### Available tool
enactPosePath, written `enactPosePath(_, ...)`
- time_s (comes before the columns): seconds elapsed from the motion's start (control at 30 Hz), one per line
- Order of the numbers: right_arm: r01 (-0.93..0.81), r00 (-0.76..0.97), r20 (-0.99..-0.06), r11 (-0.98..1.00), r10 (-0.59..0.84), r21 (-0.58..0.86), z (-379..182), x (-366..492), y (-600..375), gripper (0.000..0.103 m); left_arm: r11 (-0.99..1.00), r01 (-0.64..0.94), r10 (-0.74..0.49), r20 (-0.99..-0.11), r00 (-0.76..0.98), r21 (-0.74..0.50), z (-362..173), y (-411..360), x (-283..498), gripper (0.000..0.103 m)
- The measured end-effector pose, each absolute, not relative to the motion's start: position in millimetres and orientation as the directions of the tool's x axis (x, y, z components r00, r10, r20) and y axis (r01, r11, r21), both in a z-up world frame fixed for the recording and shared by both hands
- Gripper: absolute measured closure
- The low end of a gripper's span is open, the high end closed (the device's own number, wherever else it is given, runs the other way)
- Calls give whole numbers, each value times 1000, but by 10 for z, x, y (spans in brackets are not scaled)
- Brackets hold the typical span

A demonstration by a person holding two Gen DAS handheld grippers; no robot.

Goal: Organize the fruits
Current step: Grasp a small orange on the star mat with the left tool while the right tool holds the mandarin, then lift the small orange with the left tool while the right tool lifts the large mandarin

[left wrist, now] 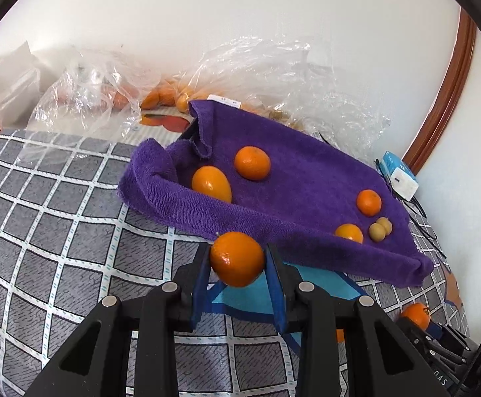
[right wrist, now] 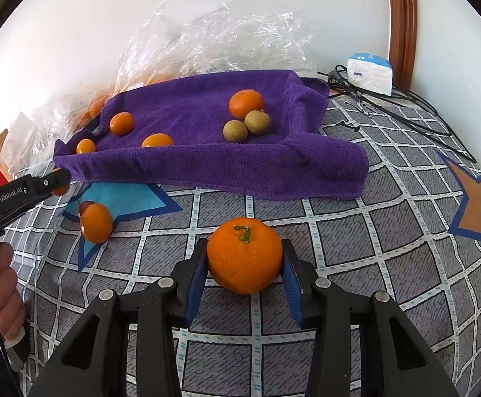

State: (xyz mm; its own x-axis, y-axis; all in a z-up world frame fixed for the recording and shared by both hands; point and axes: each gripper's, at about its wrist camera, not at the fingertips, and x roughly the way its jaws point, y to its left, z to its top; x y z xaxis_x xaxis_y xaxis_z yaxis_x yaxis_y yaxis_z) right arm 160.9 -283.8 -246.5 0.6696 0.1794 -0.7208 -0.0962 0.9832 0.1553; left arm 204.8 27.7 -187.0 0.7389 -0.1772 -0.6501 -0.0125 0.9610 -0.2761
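Each hand-held gripper, left (left wrist: 237,258) and right (right wrist: 244,258), clamps a mandarin near the purple towel's (left wrist: 306,178) front edge on the bed; next, judging so, carry both onto it.

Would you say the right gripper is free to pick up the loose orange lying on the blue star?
Probably not yet: the right gripper is shut on a stemmed orange. The loose orange lies open on the bedspread, nothing covering it, but that gripper must first set down its own fruit.
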Motion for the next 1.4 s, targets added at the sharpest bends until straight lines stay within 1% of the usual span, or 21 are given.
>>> enactPosePath(0.4,-104,670,-720,984,179,148,-2468,1612,-2825,61,960,9,-186,-615,766,-279,-1789,251,1974,72)
enactPosePath(0.63,-108,685,-707,984,176,140,-2446,1582,-2821,61,954,11,-194,-594,781,-298,-1746,282,1911,72)
enactPosePath(0.9,-112,680,-712,984,175,136,-2451,1585,-2806,61,945,-5,-199,-588,784,-326,-1723,336,1919,72)
enactPosePath(0.97,-118,683,-708,983,183,141,-2447,1579,-2812,61,940,-2,-210,-583,785,-342,-1714,357,1913,72)
enactPosePath(1.1,-111,691,-698,982,186,153,-2436,1559,-2839,61,945,-15,-189,-582,791,-328,-1712,358,1908,72)
enactPosePath(1.27,-146,663,-708,970,242,195,-2459,1586,-2850,61,953,-36,-151,-573,806,-302,-1688,377,1893,72)
enactPosePath(1.4,-143,669,-696,964,261,225,-2450,1575,-2886,61,947,-43,-157,-575,803,-319,-1682,423,1906,72)
